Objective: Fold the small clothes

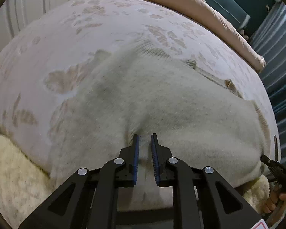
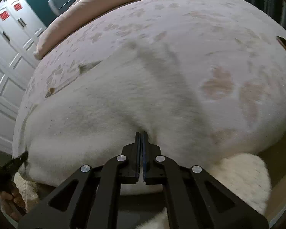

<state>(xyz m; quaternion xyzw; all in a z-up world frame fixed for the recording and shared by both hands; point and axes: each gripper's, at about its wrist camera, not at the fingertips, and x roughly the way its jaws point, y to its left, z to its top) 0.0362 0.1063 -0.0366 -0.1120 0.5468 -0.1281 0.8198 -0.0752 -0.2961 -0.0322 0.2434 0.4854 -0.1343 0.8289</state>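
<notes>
On the bed (image 1: 47, 61), over a pale sheet printed with leaf shapes, a cream knitted garment (image 1: 162, 99) is spread flat, with its near edge drawn up at two points. From the left wrist view, the left gripper (image 1: 145, 143) is seen with its blue-padded fingers (image 1: 136, 152) set a little apart, a thin fold of the garment pinched between them. At the right edge of that view the tip of the other tool and the hand (image 1: 276, 200) holding it are visible. From the right wrist view, the right gripper (image 2: 141, 139) is shown with its fingers (image 2: 137, 148) pressed nearly together on the garment's edge. Only that view takes in the white panelled wardrobe (image 2: 7, 61) with red labels, whereas the striped teal wall (image 1: 276, 72) is seen only from the left. A fluffy cream rug (image 2: 242, 175) is seen below the bed edge in both views, and a pink duvet (image 1: 190, 2) is bunched at the far side.
</notes>
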